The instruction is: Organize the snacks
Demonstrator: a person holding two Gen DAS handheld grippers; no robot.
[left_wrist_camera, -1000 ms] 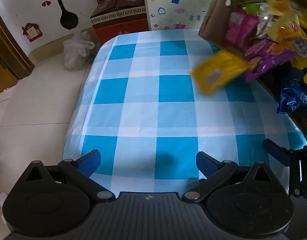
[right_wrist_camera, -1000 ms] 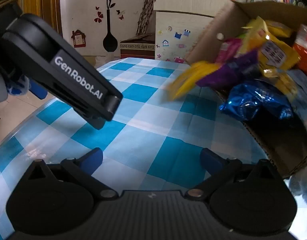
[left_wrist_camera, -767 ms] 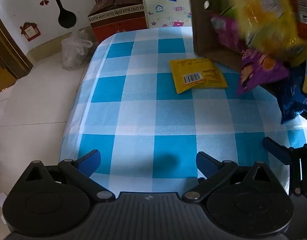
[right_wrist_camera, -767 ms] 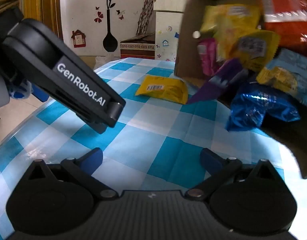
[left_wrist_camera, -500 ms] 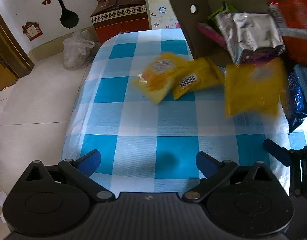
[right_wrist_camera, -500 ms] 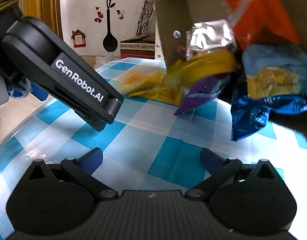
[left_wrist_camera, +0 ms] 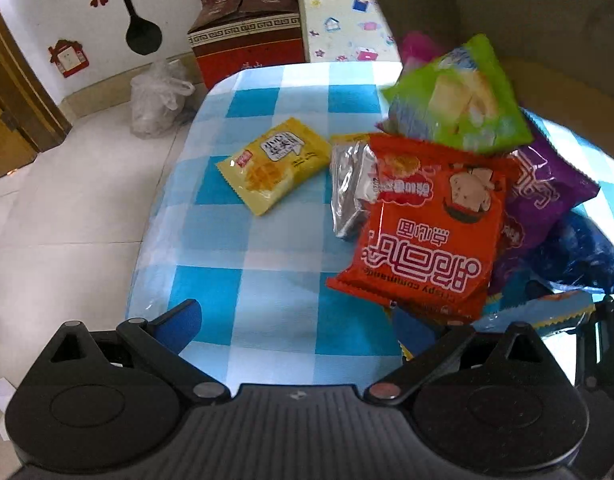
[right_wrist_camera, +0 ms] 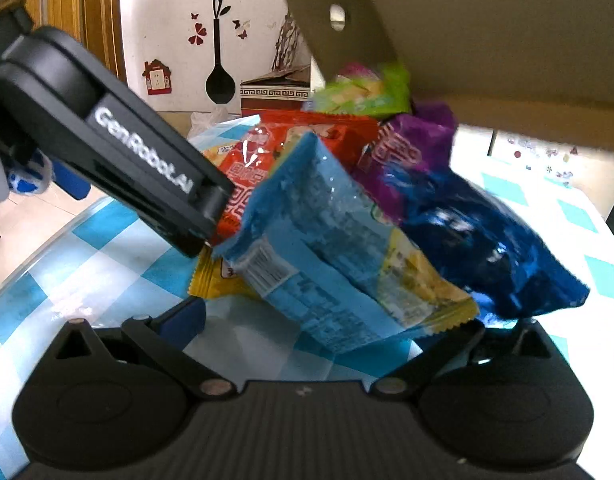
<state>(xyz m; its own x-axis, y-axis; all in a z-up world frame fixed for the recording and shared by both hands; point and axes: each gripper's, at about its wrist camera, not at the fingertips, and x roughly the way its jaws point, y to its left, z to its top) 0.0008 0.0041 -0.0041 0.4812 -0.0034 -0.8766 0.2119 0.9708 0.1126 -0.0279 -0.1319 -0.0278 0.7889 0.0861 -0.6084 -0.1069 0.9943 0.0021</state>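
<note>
Left wrist view: both claws (left_wrist_camera: 295,324) (right_wrist_camera: 307,320) gape apart; orange snack packet (left_wrist_camera: 427,232) lies lengthwise, print upside down toward camera

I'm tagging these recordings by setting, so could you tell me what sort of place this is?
Most likely a room in a home. The wall carries decorative vase and heart decals, a pale cabinet is covered in children's stickers, and the snack packets lie on a table with a blue checked tablecloth.

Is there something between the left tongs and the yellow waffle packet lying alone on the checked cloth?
Nothing visible. Bare checked cloth lies between the open left tongs and the yellow waffle packet. The orange packet and silver packet lie to its right, off the straight path.
</note>
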